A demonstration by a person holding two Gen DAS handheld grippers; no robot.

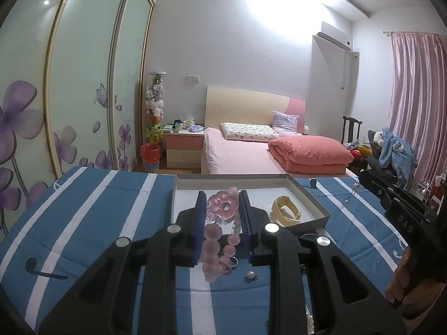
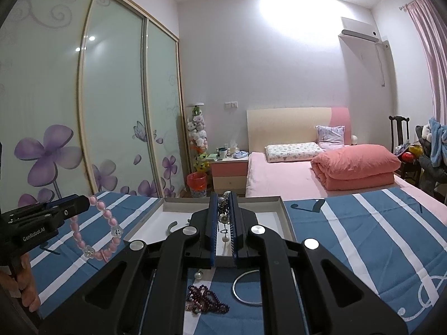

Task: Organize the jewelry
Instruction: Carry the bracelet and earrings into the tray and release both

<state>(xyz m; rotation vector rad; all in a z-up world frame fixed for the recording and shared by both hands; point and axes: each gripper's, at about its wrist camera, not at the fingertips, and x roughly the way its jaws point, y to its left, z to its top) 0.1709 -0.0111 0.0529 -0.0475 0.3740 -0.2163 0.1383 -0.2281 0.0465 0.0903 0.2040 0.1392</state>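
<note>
your left claw (image 1: 223, 209) is clamped on a pink bead bracelet (image 1: 220, 240), held up off the blue striped cloth (image 1: 97, 209) so the loop dangles free between the blue pads; that lift looks meant to carry it clear of the other pieces toward the shallow white box (image 1: 310, 192) just ahead. a yellow bangle (image 1: 286, 210) already lies in the box's right part, so the box reads as the collecting place. your right claw (image 2: 223, 217) is pinched on a thin chain with pearls (image 2: 223, 223), which hangs down between its pads right over the near edge of the box. on the cloth, below and nearer to you than the right claw, wait a dark red bead string (image 2: 206, 300), a silver ring bangle (image 2: 245, 287) and a loose pearl (image 2: 198, 275). both held pieces seem ready to be lowered in.
</note>
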